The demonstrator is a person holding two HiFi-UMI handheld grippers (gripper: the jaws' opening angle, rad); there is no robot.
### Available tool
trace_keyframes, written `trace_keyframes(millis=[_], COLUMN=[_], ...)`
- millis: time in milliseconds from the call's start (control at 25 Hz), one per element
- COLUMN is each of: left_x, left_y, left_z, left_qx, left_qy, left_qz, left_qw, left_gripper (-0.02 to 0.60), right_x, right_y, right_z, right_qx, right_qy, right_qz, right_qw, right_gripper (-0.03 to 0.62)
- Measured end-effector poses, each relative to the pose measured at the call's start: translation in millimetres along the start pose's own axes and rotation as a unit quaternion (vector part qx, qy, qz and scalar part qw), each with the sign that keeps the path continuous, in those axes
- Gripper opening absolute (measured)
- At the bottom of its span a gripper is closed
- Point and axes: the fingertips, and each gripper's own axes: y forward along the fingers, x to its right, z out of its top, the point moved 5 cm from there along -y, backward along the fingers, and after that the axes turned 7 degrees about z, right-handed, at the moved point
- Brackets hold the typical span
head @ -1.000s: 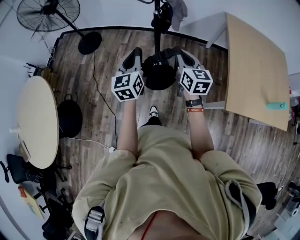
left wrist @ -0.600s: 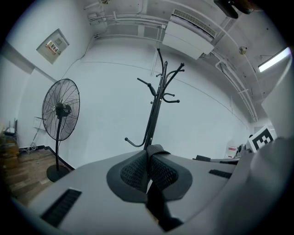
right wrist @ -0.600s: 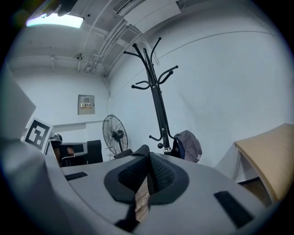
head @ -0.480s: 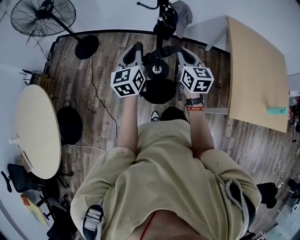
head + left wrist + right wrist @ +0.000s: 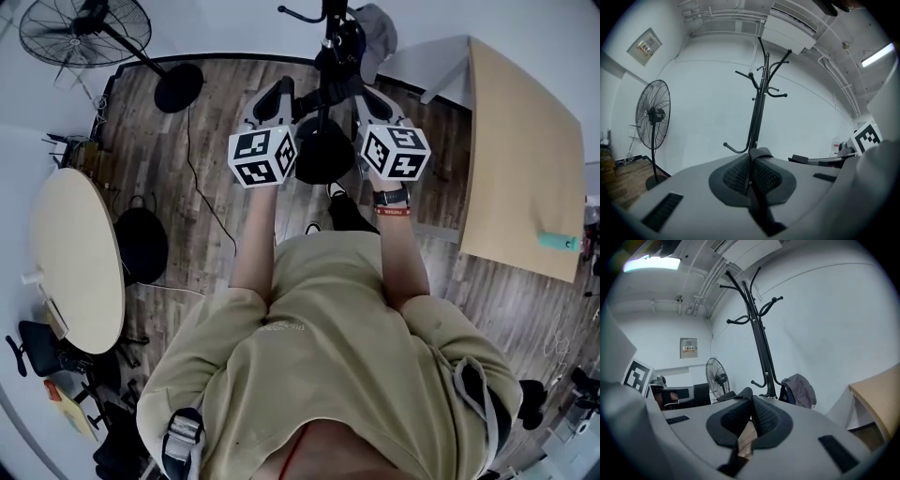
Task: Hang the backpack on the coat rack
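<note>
Inside the left claw [image 5: 752, 161], pressed together, lies a black strap [image 5: 758, 204]; the right claw [image 5: 751, 404] pinches that strap too. Under both hangs the backpack [image 5: 323, 155], just in front of the coat rack [image 5: 757, 112], whose low hook [image 5: 759, 383] carries a grey bundle [image 5: 800, 389].

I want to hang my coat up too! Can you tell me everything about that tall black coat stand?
The black metal coat rack stands upright near the white wall. Its thin pole carries curved hooks with knob ends, several at the top and some lower down. A grey cloth bundle seems to hang from a low hook.
</note>
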Motion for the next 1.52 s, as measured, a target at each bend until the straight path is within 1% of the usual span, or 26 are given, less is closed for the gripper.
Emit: trace_keyframes(millis=[280, 600, 800, 960, 1280, 1400, 1520], left_x=[1, 8, 10, 7, 6, 1, -2], left_y=[36, 71, 90, 97, 118, 124, 130], left_z=[9, 15, 10, 10, 6, 5, 5], left_qx=[-0.001, -0.001, -0.009, -0.013, -0.02, -0.021, -0.011], left_qy=[0.004, 0.011, 0.017, 0.015, 0.023, 0.02, 0.011], left_qz=[0.007, 0.001, 0.004, 0.008, 0.015, 0.019, 0.016], left_qw=[1.0, 0.9999, 0.9998, 0.9998, 0.9994, 0.9994, 0.9998], left_gripper=[0.025, 0.025, 0.025, 0.025, 0.025, 0.025, 0.025], right_x=[29, 56, 74, 76, 92, 99, 105], right_y=[26, 52, 63, 71, 91, 98, 106], right_z=[26, 38, 36, 35, 30, 26, 24], right_qx=[0.007, 0.001, -0.005, -0.012, -0.011, -0.015, -0.017], right_qy=[-0.003, 0.0, 0.007, 0.011, 0.026, 0.034, 0.038], right_qz=[0.009, 0.011, 0.008, 0.012, 0.023, 0.021, 0.021], right_qw=[1.0, 1.0, 1.0, 1.0, 0.999, 0.999, 0.999], right_gripper=[0.018, 0.018, 0.018, 0.018, 0.018, 0.018, 0.018])
